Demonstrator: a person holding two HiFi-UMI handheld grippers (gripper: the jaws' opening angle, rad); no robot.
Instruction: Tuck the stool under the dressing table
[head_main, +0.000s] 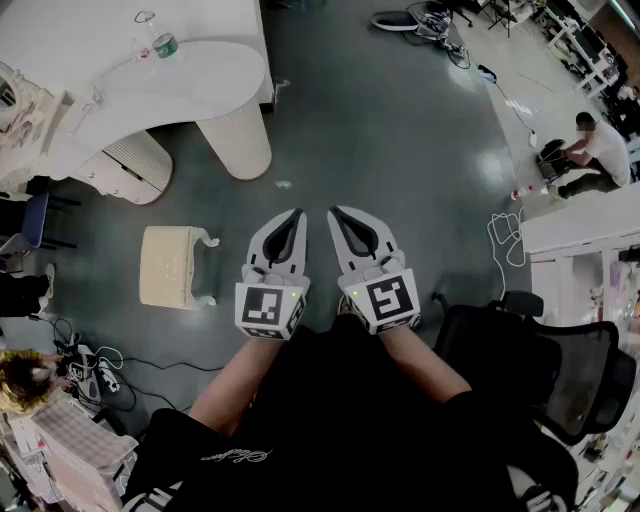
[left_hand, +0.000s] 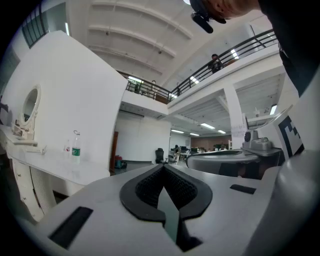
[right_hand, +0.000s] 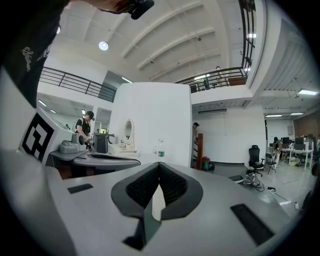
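The left gripper (head_main: 297, 214) and the right gripper (head_main: 334, 212) are side by side and level. The jaws of each one are closed together, and there is nothing between them. The cream stool (head_main: 170, 267) stands on the grey floor (head_main: 400, 130), to the left of the left gripper and well apart from it. It is not under the white dressing table (head_main: 190, 85). This table is ahead and to the left of both grippers, beyond the stool. A water bottle (head_main: 166, 44) stands on its top.

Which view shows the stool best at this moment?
The head view: the cream stool appears whole and unobstructed, standing apart from the dressing table. Neither the left nor the right gripper view shows the stool at all.
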